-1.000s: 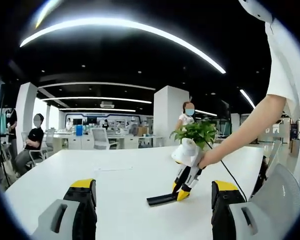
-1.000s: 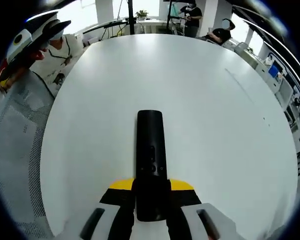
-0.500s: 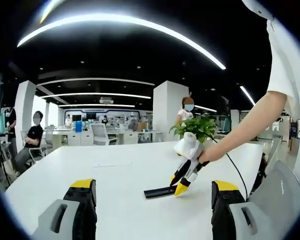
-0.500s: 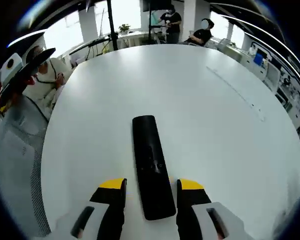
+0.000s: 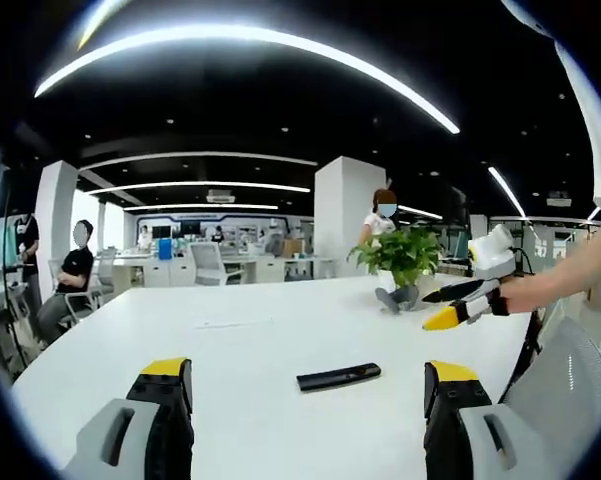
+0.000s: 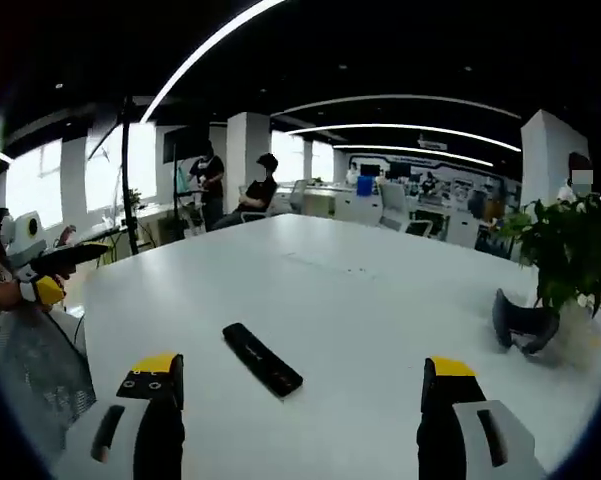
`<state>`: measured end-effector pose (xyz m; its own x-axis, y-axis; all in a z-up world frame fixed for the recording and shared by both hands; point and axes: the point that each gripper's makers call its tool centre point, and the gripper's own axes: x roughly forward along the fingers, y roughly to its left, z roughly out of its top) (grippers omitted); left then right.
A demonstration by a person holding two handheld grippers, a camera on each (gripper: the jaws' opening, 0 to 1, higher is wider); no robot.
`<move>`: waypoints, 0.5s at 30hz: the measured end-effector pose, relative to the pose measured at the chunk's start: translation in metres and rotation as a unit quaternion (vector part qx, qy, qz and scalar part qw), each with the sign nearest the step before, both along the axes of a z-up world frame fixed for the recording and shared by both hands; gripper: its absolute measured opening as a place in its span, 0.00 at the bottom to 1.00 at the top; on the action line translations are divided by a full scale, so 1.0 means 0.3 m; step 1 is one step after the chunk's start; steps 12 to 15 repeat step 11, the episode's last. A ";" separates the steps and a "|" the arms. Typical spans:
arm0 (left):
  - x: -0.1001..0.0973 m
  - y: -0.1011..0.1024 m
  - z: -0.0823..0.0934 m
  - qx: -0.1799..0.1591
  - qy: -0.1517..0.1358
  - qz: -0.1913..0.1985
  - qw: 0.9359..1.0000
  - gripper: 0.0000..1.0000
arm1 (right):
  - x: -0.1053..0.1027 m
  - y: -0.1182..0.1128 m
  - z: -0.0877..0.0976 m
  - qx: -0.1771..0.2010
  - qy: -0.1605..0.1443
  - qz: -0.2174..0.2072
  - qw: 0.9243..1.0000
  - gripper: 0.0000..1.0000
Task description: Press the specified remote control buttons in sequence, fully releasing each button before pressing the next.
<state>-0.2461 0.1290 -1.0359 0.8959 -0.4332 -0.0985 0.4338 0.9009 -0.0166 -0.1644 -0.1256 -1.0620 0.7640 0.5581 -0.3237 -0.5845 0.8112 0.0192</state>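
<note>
— Black remote control (image 6: 262,359) lies flat on the white table (image 6: 380,300), untouched?
— Yes. Right gripper (image 6: 298,420) and left gripper (image 5: 308,425) both gape wide, empty, probably held clear so it stays visible.

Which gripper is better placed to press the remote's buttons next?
Probably the right. The remote lies flat on the table, between and just ahead of the right gripper's open jaws. The left gripper also has open jaws, but the remote sits farther ahead.

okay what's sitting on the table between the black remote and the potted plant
Nothing: in the right gripper view, bare white table runs from the slim black remote control to the leafy green potted plant; a dark object lies beside the plant.
</note>
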 end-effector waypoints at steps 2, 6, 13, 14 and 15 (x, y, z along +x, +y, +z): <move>0.001 0.003 0.000 0.002 -0.001 0.002 1.000 1.00 | -0.032 -0.043 0.008 0.010 -0.001 -0.012 1.000 0.99; 0.001 0.011 0.011 -0.003 -0.007 0.007 1.000 1.00 | -0.112 -0.088 0.033 0.015 -0.014 -0.050 0.999 0.99; 0.004 0.011 0.009 -0.006 -0.006 0.007 1.000 1.00 | -0.155 -0.182 0.031 0.038 -0.016 -0.116 0.992 0.99; 0.004 0.011 0.009 -0.006 -0.006 0.007 1.000 1.00 | -0.155 -0.182 0.031 0.038 -0.016 -0.116 0.992 0.99; 0.004 0.011 0.009 -0.006 -0.006 0.007 1.000 1.00 | -0.155 -0.182 0.031 0.038 -0.016 -0.116 0.992 0.99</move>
